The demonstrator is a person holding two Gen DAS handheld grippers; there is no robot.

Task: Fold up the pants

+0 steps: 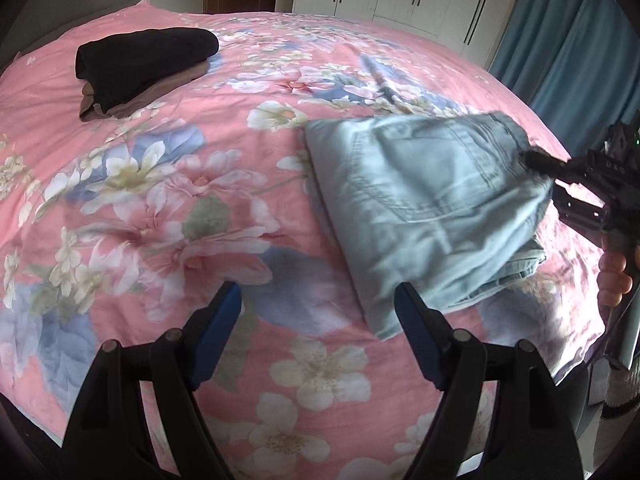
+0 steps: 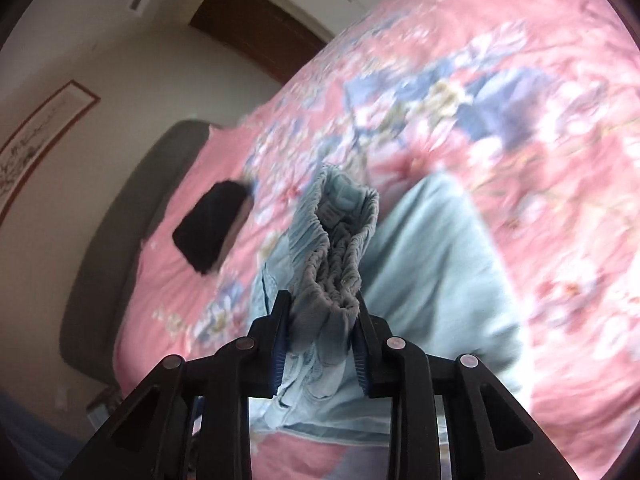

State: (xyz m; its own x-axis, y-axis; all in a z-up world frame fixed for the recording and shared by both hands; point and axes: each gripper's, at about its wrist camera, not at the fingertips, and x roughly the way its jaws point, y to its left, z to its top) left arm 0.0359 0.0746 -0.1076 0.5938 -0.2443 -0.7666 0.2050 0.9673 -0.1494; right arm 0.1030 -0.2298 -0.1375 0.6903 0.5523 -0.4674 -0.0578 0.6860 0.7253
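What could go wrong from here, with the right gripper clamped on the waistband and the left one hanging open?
1. The right gripper pinches only the bunched waistband of the light blue pants; lifting or dragging from that one edge may undo the folded layers.
2. The left gripper is open and holds nothing, so the near corner may sag or trail.
3. The right wrist view is motion-blurred; a fast move may drag the pants across the floral bedspread and skew them.

Pink floral bed [image 1: 168,208]: folded light-blue pants [image 1: 424,216] right, dark folded clothes stack [image 1: 140,66] far left.
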